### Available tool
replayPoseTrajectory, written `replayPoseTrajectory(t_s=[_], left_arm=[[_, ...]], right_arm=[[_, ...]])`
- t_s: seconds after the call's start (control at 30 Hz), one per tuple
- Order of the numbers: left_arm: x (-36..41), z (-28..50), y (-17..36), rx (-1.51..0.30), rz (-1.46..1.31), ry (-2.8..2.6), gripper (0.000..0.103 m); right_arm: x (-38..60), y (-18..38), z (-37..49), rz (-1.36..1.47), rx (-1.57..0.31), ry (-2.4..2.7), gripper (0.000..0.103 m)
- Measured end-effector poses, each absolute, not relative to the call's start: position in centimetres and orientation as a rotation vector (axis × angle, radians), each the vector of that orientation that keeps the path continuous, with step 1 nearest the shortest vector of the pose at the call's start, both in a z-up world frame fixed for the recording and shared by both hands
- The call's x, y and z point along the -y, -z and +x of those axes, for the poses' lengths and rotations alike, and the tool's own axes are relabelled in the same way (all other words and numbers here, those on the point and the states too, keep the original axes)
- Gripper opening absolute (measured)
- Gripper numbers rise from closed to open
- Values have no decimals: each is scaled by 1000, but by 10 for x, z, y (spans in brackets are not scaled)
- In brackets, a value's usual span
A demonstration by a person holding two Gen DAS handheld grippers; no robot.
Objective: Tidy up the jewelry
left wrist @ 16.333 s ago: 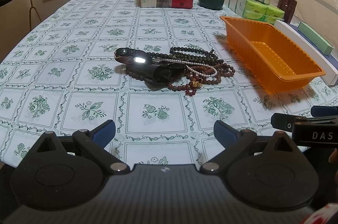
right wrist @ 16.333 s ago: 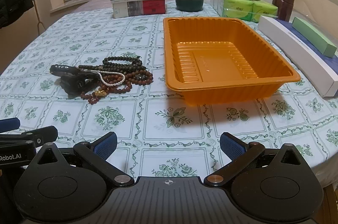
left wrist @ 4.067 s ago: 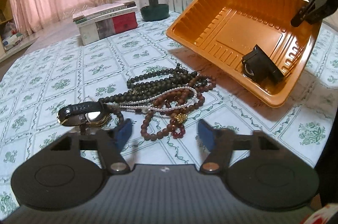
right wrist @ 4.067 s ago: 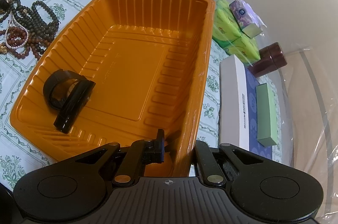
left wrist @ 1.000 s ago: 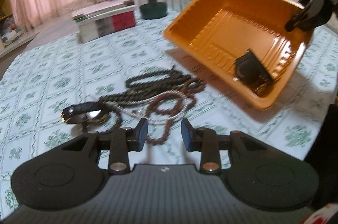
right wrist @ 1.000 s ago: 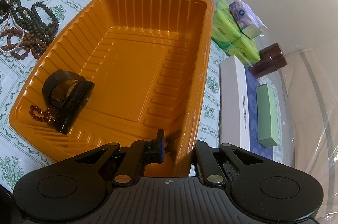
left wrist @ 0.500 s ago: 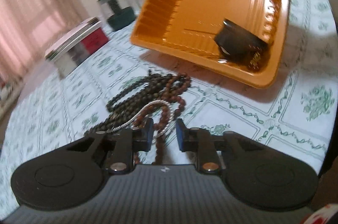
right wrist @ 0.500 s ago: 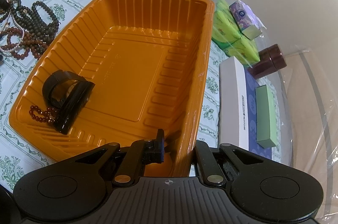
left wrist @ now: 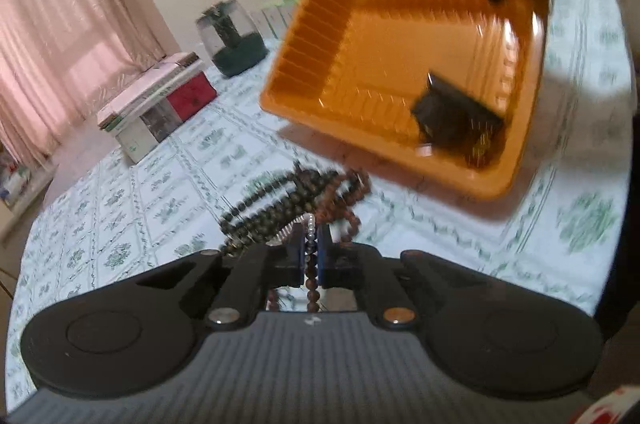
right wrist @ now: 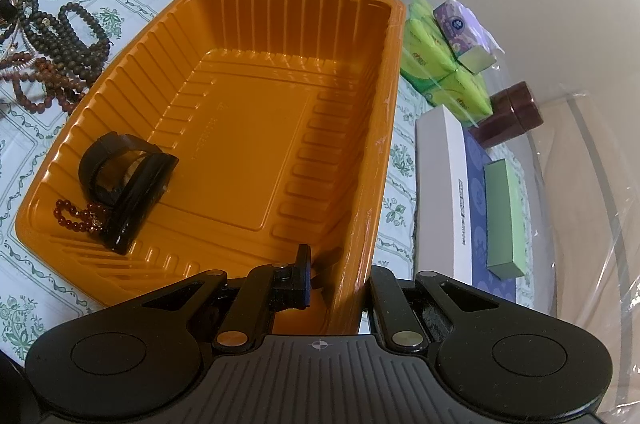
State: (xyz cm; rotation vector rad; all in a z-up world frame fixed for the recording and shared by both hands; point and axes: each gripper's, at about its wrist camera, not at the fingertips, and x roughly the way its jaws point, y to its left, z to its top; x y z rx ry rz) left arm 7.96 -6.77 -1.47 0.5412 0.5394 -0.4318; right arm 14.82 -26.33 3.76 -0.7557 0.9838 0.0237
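My right gripper (right wrist: 336, 284) is shut on the near wall of the orange tray (right wrist: 384, 72) and holds it tilted above the table. In the tray lie a black watch (right wrist: 124, 176) and a small red bead bracelet (right wrist: 74, 216). My left gripper (left wrist: 309, 248) is shut on bead strands: a white pearl strand (left wrist: 309, 224) and a brown bead strand (left wrist: 311, 288) hang between the pads. The pile of dark and brown bead necklaces (left wrist: 296, 200) lies on the tablecloth just ahead, under the tray's low edge (left wrist: 400, 160). The pile also shows in the right wrist view (right wrist: 52, 44).
A stack of books (left wrist: 160, 104) and a dark glass jar (left wrist: 232, 36) stand at the far side. Green tissue packs (right wrist: 440, 64), brown cups (right wrist: 512, 112), a white box (right wrist: 440, 192) and a green box (right wrist: 504, 216) lie to the right of the tray.
My left gripper has closed tighter on the bead strands and lifted toward the tray. The right gripper and the tilted tray have stayed in place.
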Motion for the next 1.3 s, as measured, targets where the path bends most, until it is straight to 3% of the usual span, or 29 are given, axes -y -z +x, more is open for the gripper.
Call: replayPoseTrajectory(t_s=[0.37, 0.57, 1.3], left_arm=[[19, 94, -73, -490, 287, 432, 5], [0, 104, -94, -477, 258, 429, 5], [-28, 74, 3, -723, 257, 423, 6]], right_arm=[[263, -38, 148, -757, -983, -25, 9], [262, -39, 147, -760, -980, -27, 9], [262, -40, 148, -757, -980, -24, 9]])
